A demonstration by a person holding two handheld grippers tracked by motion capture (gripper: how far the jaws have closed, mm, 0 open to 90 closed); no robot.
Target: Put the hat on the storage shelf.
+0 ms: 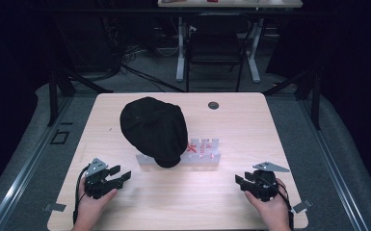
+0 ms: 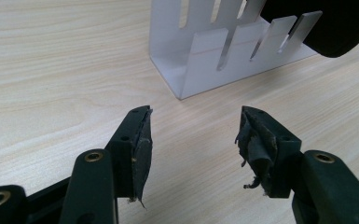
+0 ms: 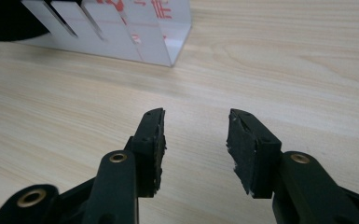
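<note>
A black cap (image 1: 153, 129) rests on a clear slotted acrylic rack (image 1: 205, 155) in the middle of the wooden table (image 1: 250, 125). The cap's edge (image 2: 335, 23) overhangs the rack (image 2: 205, 60) in the left gripper view. The rack's end wall with red print (image 3: 140, 32) sits ahead of the right gripper. My left gripper (image 1: 121, 174) stands open near the table's front left, with nothing between its jaws (image 2: 193, 126). My right gripper (image 1: 239, 182) is open at the front right, also holding nothing (image 3: 196, 126). Both are a short way in front of the rack.
A small dark round hole (image 1: 213, 105) marks the table's far side. Beyond the table stand a black chair (image 1: 217, 45) and a white desk frame (image 1: 255, 53). Bare wood lies between the grippers and the rack.
</note>
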